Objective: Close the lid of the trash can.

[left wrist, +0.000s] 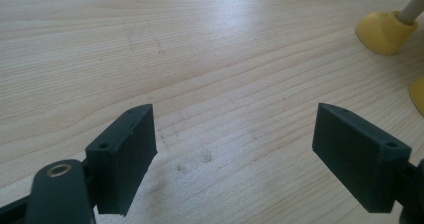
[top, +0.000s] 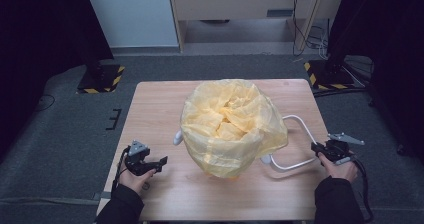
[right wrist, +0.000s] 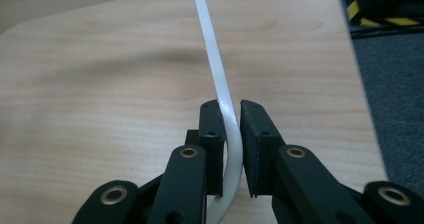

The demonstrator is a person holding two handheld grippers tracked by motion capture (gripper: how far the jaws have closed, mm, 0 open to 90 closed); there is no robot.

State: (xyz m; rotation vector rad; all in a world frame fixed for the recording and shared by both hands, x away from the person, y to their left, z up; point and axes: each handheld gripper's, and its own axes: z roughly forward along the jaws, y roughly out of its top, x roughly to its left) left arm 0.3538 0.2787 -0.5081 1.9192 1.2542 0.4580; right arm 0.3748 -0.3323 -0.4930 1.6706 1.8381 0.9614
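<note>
My right gripper (right wrist: 230, 134) pinches the white handle (right wrist: 220, 84) beside the yellow bag (top: 230, 126); my left gripper (left wrist: 235, 149) gapes wide, empty.

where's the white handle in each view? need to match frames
High view: white handle loops out right of the yellow bag, its outer end in the right gripper.
Right gripper view: white handle runs up from between the shut jaws.
Left gripper view: not in it.
Shared landmark: wooden table.
</note>
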